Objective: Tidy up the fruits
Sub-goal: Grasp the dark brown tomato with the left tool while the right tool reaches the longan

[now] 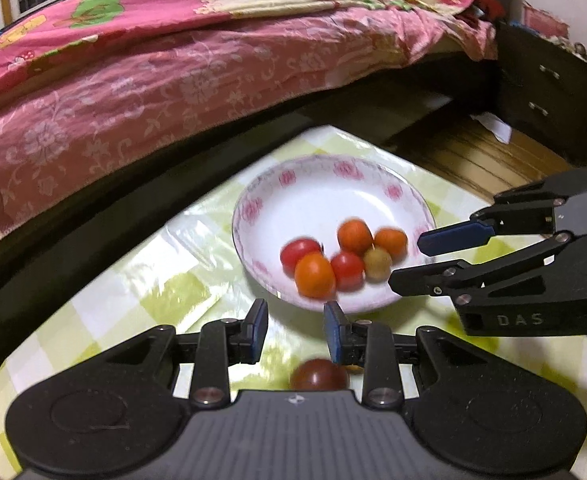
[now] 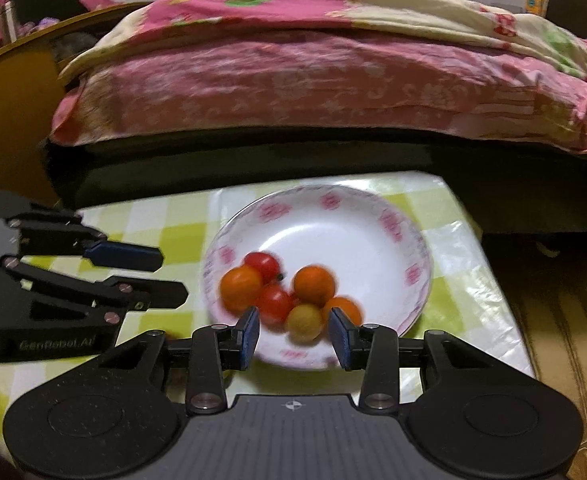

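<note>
right now both grippers are hovering near the plate on the checkered tablecloth, so this is looking like a between-picks step w/ most fruit already gathered. left gripper is sitting just short of the plate's near rim, fingers set narrow w/ nothing between them; right gripper is hanging over the plate's near edge, fingers also narrow-ish and gripping nothing, the yellowish fruit showing thru the gap but seemingly below, not pinched. count: 1 plate, 6 small fruits on it, clustered toward the near side: 2 red, 3 orange, 1 yellow-green. 1 more dark red fruit is lying off the plate on the cloth, right under the left gripper's body. next move prob calls for backing the left gripper up, opening wider, dropping onto that stray one & carrying it over the rim.
</note>
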{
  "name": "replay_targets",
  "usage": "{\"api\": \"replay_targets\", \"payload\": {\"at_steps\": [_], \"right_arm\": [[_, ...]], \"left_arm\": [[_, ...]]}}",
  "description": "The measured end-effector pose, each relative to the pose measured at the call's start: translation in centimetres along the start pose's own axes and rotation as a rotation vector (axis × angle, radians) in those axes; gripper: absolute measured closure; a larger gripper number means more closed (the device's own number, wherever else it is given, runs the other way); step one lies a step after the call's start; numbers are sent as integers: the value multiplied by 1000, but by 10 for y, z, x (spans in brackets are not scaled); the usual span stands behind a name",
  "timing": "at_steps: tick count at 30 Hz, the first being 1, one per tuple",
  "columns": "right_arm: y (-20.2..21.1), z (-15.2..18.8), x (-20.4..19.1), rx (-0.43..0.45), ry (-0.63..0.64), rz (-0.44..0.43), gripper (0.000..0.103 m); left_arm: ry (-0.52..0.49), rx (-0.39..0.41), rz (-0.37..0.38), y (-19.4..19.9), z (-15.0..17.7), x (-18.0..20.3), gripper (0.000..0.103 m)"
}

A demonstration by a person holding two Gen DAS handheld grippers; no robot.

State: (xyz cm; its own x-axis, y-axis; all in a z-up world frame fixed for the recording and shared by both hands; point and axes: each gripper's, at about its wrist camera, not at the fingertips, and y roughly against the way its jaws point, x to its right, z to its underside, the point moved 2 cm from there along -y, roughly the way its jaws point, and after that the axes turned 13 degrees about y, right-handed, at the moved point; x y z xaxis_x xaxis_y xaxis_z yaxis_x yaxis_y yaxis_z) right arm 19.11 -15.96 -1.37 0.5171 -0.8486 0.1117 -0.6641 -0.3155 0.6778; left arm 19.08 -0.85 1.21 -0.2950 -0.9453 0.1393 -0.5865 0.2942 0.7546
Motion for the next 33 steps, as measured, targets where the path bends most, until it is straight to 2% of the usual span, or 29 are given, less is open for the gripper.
{"api": "replay_targets", "payload": {"at_steps": [8,9,15,18,22,29,33], "right_arm": [[5,12,-19,-28,55,-93,68],[4,13,-20,-35,57,-94,68],[-1,16,-22,-59,51,-102,68],[-3,17,-22,-64,42,-113,68],[-6,16,-25,-74,40,-127,68],[-16,18,-34,-106,72,-160,68],[-27,17,-29,-111,45,-173,67]], "left_arm": [[-91,-95,45,-7,31,6,64],[-101,-90,39,-8,32,7,61],[-97,-72,2,-17,30,5,59],[-82,-60,7,-21,29,2,59],[-109,-57,5,-21,29,4,59],[-133,-81,19,-19,30,0,58],[-137,-99,36,-17,30,-4,57]]}}
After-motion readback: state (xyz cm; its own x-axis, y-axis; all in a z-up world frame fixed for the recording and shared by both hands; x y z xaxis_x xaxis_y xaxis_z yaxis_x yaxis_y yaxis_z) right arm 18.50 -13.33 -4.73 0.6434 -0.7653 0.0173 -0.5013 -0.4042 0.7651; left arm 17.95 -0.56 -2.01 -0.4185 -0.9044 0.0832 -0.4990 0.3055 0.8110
